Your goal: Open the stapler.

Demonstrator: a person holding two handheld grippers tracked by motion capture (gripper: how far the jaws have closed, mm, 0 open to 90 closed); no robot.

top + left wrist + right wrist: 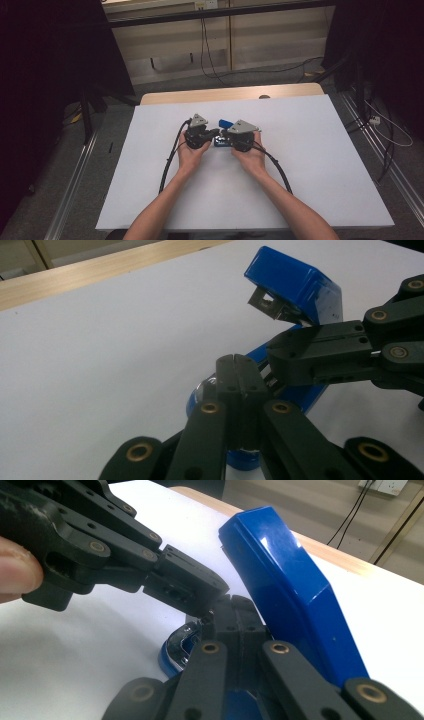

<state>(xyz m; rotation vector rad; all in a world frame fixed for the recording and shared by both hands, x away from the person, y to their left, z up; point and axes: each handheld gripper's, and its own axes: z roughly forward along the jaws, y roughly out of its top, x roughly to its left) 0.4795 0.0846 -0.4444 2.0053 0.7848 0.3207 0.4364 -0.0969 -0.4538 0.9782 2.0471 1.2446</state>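
Near the middle of the white table, the left gripper and the right gripper meet tip to tip, both with jaws clenched together and nothing between the pads. The blue stapler lies directly under them, its top arm tilted open and rising toward 12 o'clock.

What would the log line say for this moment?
item: blue stapler, top swung open | left gripper: jaws shut | right gripper: jaws shut | surface: white table

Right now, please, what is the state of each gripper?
Left gripper: shut, tips at the open blue stapler; no hold can be told.
Right gripper: shut, tips inside the stapler; no hold can be told.
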